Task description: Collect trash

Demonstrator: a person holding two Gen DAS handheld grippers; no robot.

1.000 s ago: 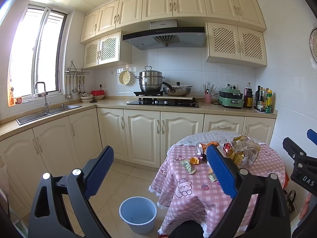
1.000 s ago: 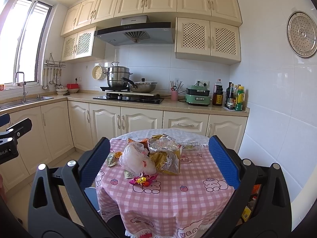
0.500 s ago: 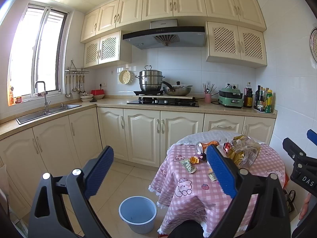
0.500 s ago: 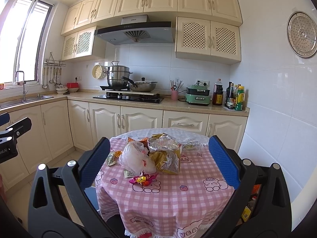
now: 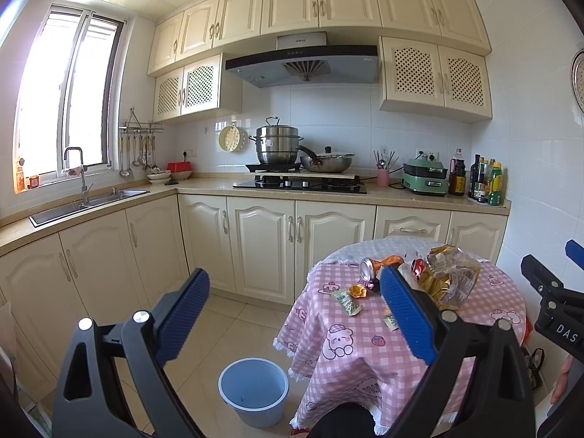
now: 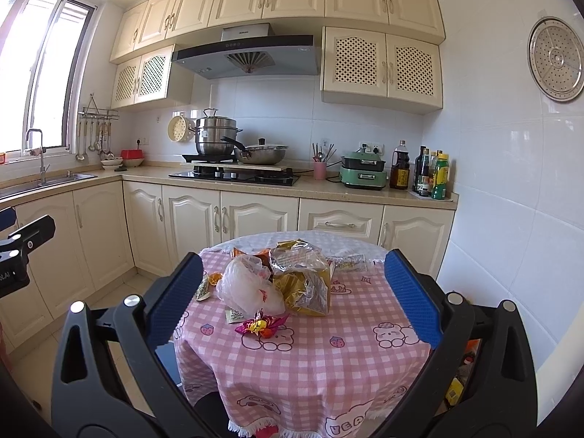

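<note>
Almost nothing was found to have changed over the last second: both wrist views matched the earlier ones, and neither tool had been moved toward the litter. The left gripper was held above the floor with its fingers spread wide and nothing between them. The right gripper was likewise held back from the round counter, its fingers released and empty.

All the trash was seen lying on the pink checked cloth of that counter, untouched. A crumpled white plastic bag lay against a gold snack bag; a bright candy wrapper lay just in front of them, nearer the camera. In the left view a tipped drink can, a bit of orange peel and small green sachets were seen near the counter's left edge. A pale blue bin stood on the floor just beside the counter, apparently empty.

From this stillness it was judged that collection had not yet begun and that the whole task remained. A first approach was still called for; the candy wrapper, lying apart from the pile, was judged the easiest piece for the right fingers. The loose plastic bag was thought likely to slip or drag its neighbours.
</note>
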